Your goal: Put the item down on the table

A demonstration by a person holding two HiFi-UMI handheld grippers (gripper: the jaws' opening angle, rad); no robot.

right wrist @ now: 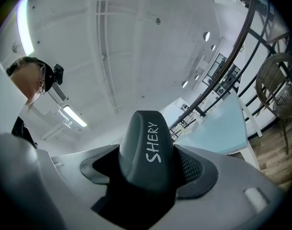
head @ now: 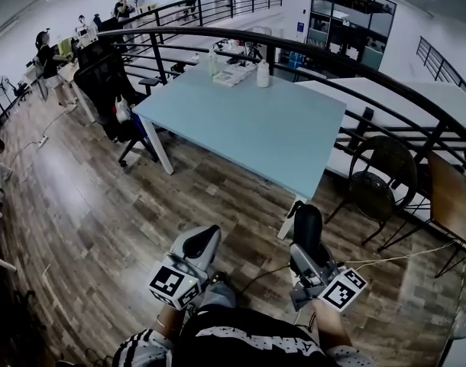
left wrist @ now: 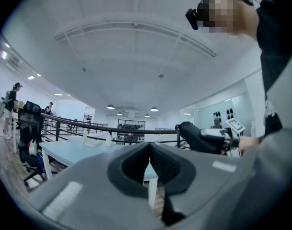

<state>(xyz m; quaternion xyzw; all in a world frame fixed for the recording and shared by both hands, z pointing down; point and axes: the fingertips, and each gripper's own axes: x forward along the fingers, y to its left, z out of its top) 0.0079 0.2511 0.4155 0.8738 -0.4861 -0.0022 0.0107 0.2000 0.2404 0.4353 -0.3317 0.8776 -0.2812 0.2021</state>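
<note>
A dark grey, rounded case (right wrist: pixel 147 150) with "SHERY" printed in white stands up between the jaws of my right gripper (right wrist: pixel 148 174), which is shut on it. In the head view that case (head: pixel 308 224) sticks up from the right gripper (head: pixel 306 243), above the wooden floor and short of the near corner of the light blue table (head: pixel 248 128). My left gripper (head: pixel 196 245) hangs beside it, its jaws closed together with nothing between them (left wrist: pixel 150 163). From the left gripper view the case (left wrist: pixel 199 137) shows at the right, level with the table (left wrist: pixel 69 150).
A black curved railing (head: pixel 355 63) runs behind the table. Bottles (head: pixel 263 73) and papers sit at the table's far end. A black office chair (head: pixel 114 90) stands at its left, a round dark chair (head: pixel 382 178) and a brown table (head: pixel 456 197) at the right. People stand far left.
</note>
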